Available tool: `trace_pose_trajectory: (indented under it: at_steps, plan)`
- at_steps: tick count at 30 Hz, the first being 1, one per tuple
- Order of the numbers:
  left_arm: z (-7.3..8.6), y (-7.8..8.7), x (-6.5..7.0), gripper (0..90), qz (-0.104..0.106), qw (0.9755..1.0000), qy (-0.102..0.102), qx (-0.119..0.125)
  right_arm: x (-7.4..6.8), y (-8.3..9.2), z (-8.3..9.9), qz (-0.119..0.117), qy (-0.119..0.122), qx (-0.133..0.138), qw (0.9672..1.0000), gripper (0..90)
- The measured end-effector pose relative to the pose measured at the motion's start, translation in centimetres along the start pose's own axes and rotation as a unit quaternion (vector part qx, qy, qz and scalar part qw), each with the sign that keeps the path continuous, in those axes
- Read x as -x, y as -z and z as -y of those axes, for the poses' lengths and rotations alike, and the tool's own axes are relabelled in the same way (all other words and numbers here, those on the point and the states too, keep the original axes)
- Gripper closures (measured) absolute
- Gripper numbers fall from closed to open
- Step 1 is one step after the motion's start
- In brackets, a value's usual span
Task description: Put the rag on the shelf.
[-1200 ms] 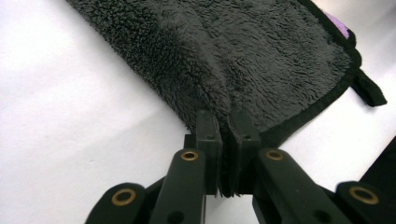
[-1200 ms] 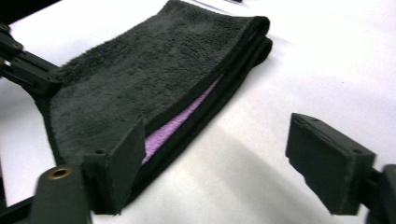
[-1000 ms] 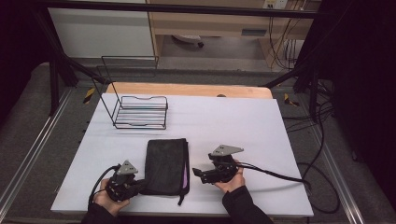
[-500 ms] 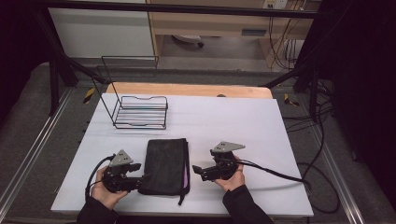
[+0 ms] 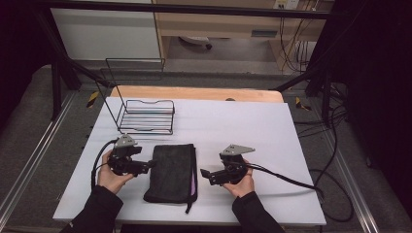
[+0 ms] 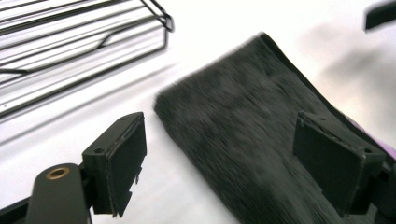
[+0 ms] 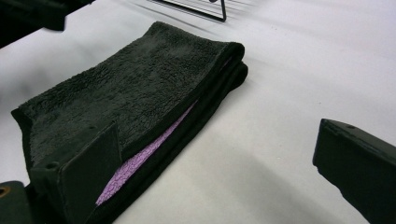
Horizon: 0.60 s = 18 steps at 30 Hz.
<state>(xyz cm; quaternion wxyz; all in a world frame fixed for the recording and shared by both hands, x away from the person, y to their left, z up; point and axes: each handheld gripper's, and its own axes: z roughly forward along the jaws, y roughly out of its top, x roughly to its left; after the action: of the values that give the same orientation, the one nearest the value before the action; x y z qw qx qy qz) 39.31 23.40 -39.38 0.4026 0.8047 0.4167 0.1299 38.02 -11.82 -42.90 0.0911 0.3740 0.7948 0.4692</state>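
Lying flat on the white table (image 5: 252, 126), a folded black towel (image 5: 172, 172) sits just in front of the wire rack (image 5: 145, 116), with a purple layer showing along its right edge. In the right gripper view that purple strip peeks out between the black folds.

To the towel's left, the left gripper (image 5: 145, 166) is held in a hand (image 5: 109, 177), its tips just at the towel's left edge. Its jaws have just been opening and now stand wide; in the left gripper view (image 6: 233, 158) the towel's near part lies below and between them, and no pad presses on it.

To the towel's right, the right gripper (image 5: 206, 175) is held in the other hand (image 5: 240, 182), a little apart from the towel. Its jaws have also just been opening and stand wide; in the right gripper view (image 7: 224, 172) only bare table lies between them, with the towel beside the left jaw.
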Motion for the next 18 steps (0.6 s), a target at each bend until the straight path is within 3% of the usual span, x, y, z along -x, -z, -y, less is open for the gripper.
trace_pose_trajectory:
  at_steps: [9,13,18]
  plan:
    - [-1.1,-2.8,-1.9,21.3,-0.03,0.9994,0.017,-0.003,0.2,-0.3,0.0,0.003,0.0,-0.001,1.0,1.4]
    - [-1.0,-4.1,-2.7,29.2,-0.035,0.9986,0.038,-0.01,0.2,-0.3,-0.1,0.003,-0.002,-0.002,1.0,1.7]
    - [-0.8,-5.5,-3.4,41.8,-0.042,0.9976,0.048,-0.027,0.2,-0.5,-0.1,0.003,-0.007,-0.004,1.0,2.8]
